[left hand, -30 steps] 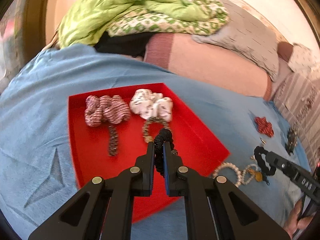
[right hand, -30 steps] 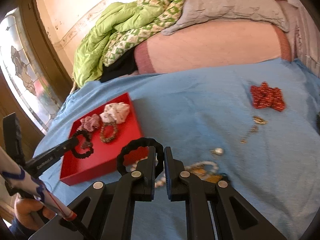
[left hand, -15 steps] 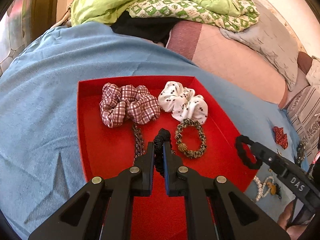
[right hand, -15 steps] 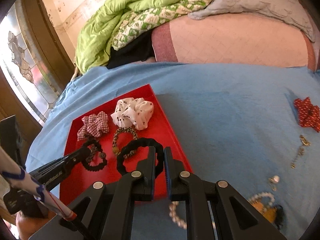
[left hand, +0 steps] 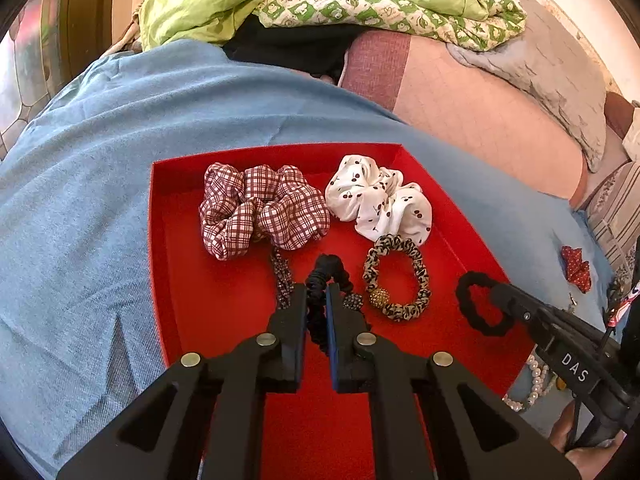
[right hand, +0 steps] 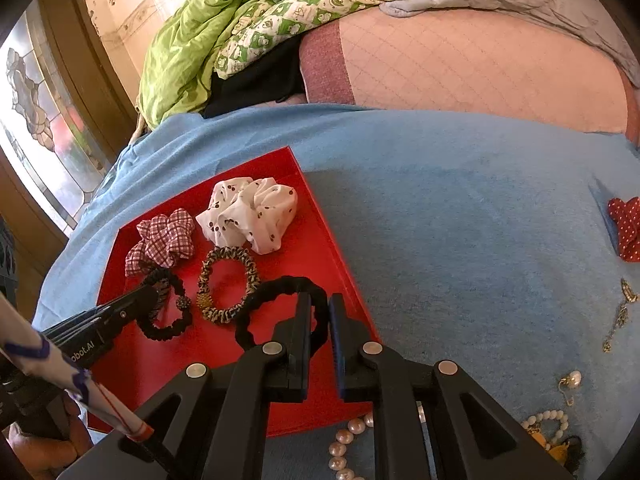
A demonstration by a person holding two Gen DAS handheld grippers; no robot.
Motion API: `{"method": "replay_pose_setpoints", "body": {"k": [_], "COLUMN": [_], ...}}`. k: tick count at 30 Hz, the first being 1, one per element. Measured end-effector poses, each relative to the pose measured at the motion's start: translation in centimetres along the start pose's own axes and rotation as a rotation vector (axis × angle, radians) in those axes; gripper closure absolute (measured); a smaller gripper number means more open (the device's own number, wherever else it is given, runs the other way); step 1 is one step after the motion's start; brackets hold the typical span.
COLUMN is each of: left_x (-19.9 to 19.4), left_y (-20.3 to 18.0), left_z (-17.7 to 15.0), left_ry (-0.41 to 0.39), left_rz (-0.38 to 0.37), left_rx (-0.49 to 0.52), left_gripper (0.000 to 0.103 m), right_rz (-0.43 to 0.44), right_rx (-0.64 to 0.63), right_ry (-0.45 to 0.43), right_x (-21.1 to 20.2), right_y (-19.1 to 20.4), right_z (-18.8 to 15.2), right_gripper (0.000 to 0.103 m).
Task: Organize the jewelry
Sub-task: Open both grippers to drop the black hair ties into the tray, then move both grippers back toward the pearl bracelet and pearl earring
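Black hair ties [left hand: 320, 280] [right hand: 280, 300] part-hidden, clamped between left gripper [left hand: 316, 300] and right gripper [right hand: 319, 312] fingers over red tray [left hand: 224, 320].

One red tray [left hand: 160, 240], five hair ties over it, one red bow [right hand: 626, 228], one pearl strand [right hand: 344, 444], two grippers.

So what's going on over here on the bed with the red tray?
A person is sorting hair ties and jewelry into a red tray on a blue blanket. The left gripper is shut on a black beaded hair tie low over the tray. The right gripper pinches a black scrunchie at the tray's right edge. A plaid scrunchie, a cherry-print scrunchie and a leopard hair tie already lie inside. A pearl bracelet and a red bow lie outside on the blanket.
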State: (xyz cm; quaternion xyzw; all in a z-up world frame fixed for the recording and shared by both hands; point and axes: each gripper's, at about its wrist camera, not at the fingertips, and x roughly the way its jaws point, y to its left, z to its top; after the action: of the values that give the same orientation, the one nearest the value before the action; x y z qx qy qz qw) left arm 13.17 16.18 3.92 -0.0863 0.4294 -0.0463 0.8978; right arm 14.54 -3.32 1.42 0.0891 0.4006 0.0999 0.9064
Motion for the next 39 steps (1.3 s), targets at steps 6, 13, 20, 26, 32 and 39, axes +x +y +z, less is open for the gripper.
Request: {"method": "replay_pose_setpoints", "body": {"k": [6,13,20,26,32,39], "left_x": [-0.1,-0.2,-0.7,-0.9,-1.3,-1.3], "left_y": [-0.4,-0.4,-0.3,-0.5,-1.3,-1.5], "left_z": [-0.2,-0.2,-0.1,0.0,-0.2,-0.2], "left_ry": [0.003,0.006,-0.015,-0.023,-0.039,-0.041], "left_rz": [0.009,0.017,0.028,0.033,0.054,0.063], "left_rx": [0.016,0.021,0.019,0.026,0.056,0.070], "left_gripper": [0.096,0.093,0.071,0.071,0.061,0.061], "right_rz": [0.010,0.010,0.011,0.020,0.036,0.044], "right_rx": [0.016,-0.002,-0.002,0.000,-0.001,-0.016], "right_ry": [0.009,0.011,-0.001,-0.013,-0.022,-0.012], "right_x": [0.1,0.3,0.0,-0.5,-1.5,-1.6], "right_y": [-0.4,0.0,0.0,0.2,0.6,1.1], "right_z": [-0.3,-0.6,-0.4,-0.3,-0.4,-0.7], "right_gripper": [0.092,0.091,0.086,0.084,0.083,0.079]}}
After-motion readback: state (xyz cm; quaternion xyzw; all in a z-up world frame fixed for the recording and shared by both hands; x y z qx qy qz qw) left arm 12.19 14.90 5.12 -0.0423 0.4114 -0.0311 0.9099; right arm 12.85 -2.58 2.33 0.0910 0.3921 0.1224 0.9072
